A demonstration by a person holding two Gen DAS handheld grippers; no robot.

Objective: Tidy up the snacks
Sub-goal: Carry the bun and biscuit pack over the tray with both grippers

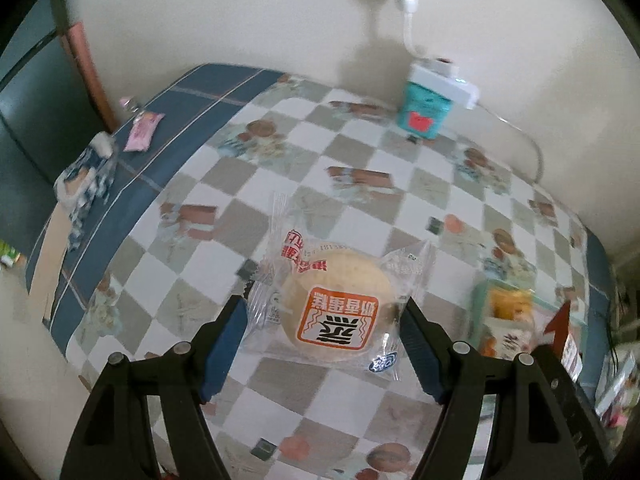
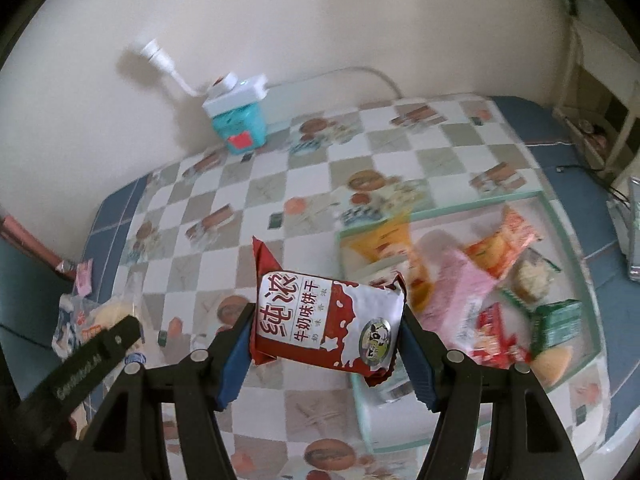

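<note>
My left gripper (image 1: 323,320) is shut on a clear-wrapped round cake (image 1: 334,306) with an orange label, held above the checked tablecloth. My right gripper (image 2: 327,334) is shut on a red and white milk biscuit packet (image 2: 326,326), held above the table just left of the pale green tray (image 2: 568,216). The tray holds several snack packets, among them a pink one (image 2: 456,292), an orange one (image 2: 496,248) and a green box (image 2: 558,322). The tray also shows at the right of the left wrist view (image 1: 508,312).
A teal box with a white power strip on top (image 1: 426,110) stands at the far wall; it also shows in the right wrist view (image 2: 240,120). A pink packet (image 1: 142,132) and a blue-white packet (image 1: 86,178) lie on the table's far left. A cable (image 1: 532,148) runs along the wall.
</note>
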